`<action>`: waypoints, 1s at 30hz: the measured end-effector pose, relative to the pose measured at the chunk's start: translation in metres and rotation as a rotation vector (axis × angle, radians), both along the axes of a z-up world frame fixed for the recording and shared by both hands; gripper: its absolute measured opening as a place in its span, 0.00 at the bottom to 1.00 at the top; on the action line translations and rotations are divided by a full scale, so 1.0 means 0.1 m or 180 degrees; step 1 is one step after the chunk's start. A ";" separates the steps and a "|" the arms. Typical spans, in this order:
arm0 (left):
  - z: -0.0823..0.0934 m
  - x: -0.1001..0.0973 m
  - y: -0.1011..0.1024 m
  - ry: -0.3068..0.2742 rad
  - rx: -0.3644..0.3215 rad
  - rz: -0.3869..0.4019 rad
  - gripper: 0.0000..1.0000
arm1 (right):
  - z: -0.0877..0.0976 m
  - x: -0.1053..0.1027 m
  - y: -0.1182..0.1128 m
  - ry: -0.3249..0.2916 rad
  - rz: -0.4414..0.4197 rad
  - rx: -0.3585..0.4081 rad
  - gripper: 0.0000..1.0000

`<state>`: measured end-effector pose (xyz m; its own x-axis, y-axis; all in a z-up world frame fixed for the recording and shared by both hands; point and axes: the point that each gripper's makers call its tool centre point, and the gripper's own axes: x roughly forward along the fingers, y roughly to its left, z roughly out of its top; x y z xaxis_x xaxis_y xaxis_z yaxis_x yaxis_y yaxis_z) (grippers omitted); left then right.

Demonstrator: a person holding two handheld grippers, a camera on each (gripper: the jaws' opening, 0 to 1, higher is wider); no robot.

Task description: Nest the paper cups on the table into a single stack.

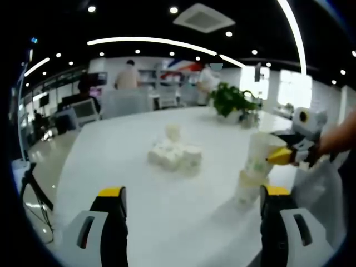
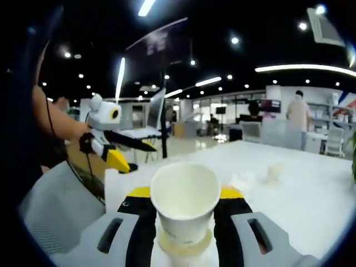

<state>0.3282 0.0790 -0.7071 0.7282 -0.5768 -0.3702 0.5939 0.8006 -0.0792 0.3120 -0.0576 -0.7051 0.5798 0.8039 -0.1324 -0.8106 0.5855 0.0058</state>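
The right gripper [image 2: 185, 214] pinches a cup [image 2: 185, 207] between its jaws, above a stack [image 1: 250, 183] standing on the white surface [image 1: 167, 194]. The left gripper [image 1: 192, 222] hovers with jaws spread. More cups [image 1: 175, 153] lie clustered farther back.

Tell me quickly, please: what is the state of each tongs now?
Left tongs: open, holding nothing.
Right tongs: closed on a paper cup, above the cup stack.
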 end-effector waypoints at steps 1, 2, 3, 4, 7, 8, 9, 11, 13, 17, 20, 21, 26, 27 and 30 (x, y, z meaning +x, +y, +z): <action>0.00 0.00 0.00 0.0000 0.0002 -0.0003 0.99 | -0.03 0.00 0.00 0.0006 -0.0005 -0.0022 0.37; 0.00 0.00 0.00 0.0001 0.0004 -0.0002 0.99 | -0.08 -0.01 0.01 0.0037 -0.0005 -0.0051 0.37; -0.01 0.00 0.00 0.0003 0.0002 0.0001 0.99 | -0.11 -0.01 0.01 0.0030 -0.0008 -0.0069 0.37; -0.01 0.00 0.01 0.0004 0.0001 0.0004 0.99 | -0.13 -0.02 0.01 0.0036 -0.0006 -0.0081 0.37; -0.01 -0.01 0.01 0.0011 0.0008 0.0010 0.99 | -0.20 -0.03 0.01 0.0079 -0.0013 -0.0106 0.37; -0.01 -0.01 0.02 0.0013 0.0009 0.0010 0.99 | -0.23 -0.04 0.01 0.0085 -0.0012 -0.0118 0.38; -0.02 -0.01 0.02 0.0015 0.0009 0.0013 0.99 | -0.24 -0.03 0.01 0.0093 -0.0018 -0.0129 0.38; -0.02 -0.01 0.02 0.0020 0.0009 0.0015 0.98 | -0.29 -0.02 0.00 0.0104 -0.0042 -0.0164 0.38; -0.03 -0.02 0.01 0.0024 0.0008 0.0013 0.98 | -0.32 -0.02 -0.01 0.0131 -0.0062 -0.0168 0.38; -0.03 -0.02 0.00 0.0027 0.0011 0.0002 0.98 | -0.38 -0.01 -0.01 0.0156 -0.0070 -0.0215 0.38; -0.04 -0.02 0.01 0.0030 0.0004 0.0009 0.98 | -0.44 -0.02 0.00 0.0176 -0.0065 -0.0280 0.39; -0.04 -0.02 0.01 0.0032 0.0008 0.0008 0.98 | -0.47 -0.02 0.00 0.0185 -0.0065 -0.0303 0.39; -0.05 -0.02 0.01 0.0037 0.0006 0.0006 0.98 | -0.56 -0.06 0.01 0.0231 -0.0036 -0.0368 0.40; -0.05 -0.02 0.01 0.0038 0.0003 0.0006 0.98 | -0.57 -0.06 0.01 0.0233 -0.0036 -0.0373 0.40; -0.06 -0.02 0.02 0.0042 0.0001 0.0017 0.98 | -0.58 -0.06 0.01 0.0221 -0.0037 -0.0381 0.40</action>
<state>0.3265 0.0806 -0.7127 0.7264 -0.5727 -0.3800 0.5884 0.8039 -0.0868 0.3062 -0.0562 -0.7632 0.5752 0.7733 -0.2670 -0.8038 0.5948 -0.0088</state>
